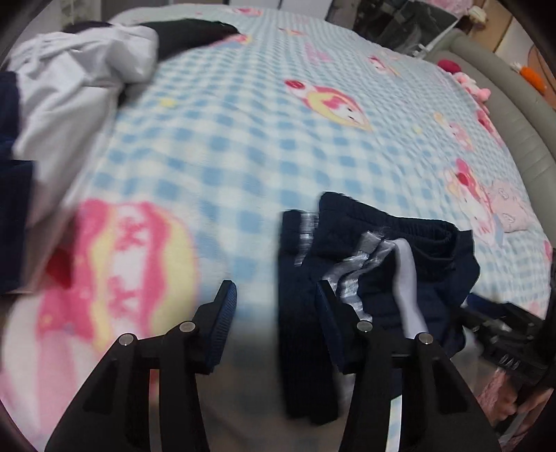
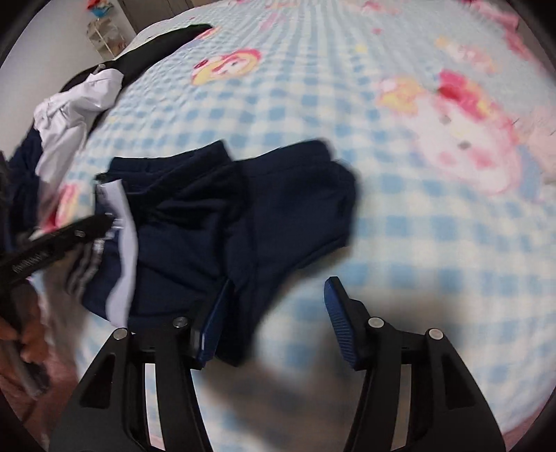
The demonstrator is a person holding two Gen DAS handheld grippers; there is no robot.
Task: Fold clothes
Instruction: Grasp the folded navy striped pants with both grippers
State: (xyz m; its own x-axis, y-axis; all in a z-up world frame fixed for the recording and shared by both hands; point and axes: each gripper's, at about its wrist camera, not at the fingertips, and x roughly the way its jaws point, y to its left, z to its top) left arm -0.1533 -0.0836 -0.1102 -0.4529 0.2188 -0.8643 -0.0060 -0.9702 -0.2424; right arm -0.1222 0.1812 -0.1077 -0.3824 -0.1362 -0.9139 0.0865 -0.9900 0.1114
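A: What lies farthest left of the navy shorts (image 1: 382, 257)?

B: A heap of clothes (image 1: 69, 90) at the left edge of the bed, well apart from the shorts: a white garment (image 2: 69, 118) rumpled on top, with a black piece (image 1: 194, 33) stretching out beyond it and dark navy cloth at its near side.

A: And the shorts themselves?

B: Crumpled on the blue-checked blanket (image 1: 226, 146) with its pink cartoon prints. They are dark navy with white and grey stripes down one side, the waistband (image 1: 427, 226) bunched up and turned away from the left wrist camera. One flap hangs down toward the near edge.

A: The left gripper (image 1: 274, 295)?

B: Its fingers stand wide apart, holding nothing. The left finger is over bare blanket beside the shorts; the right finger (image 1: 333, 313) sits against the striped cloth, though the blur hides whether it touches.

A: And the right gripper (image 2: 278, 288)?

B: Also spread wide, gripping nothing. Its left finger (image 2: 215, 313) is at the near edge of the shorts, overlapping the dark cloth; the right finger is over blanket to the right of the shorts.

A: Anything to the right of the shorts?

B: A grey padded bed frame (image 1: 514, 114) curves round the far side, with pink plush toys (image 1: 469, 83) resting against it.
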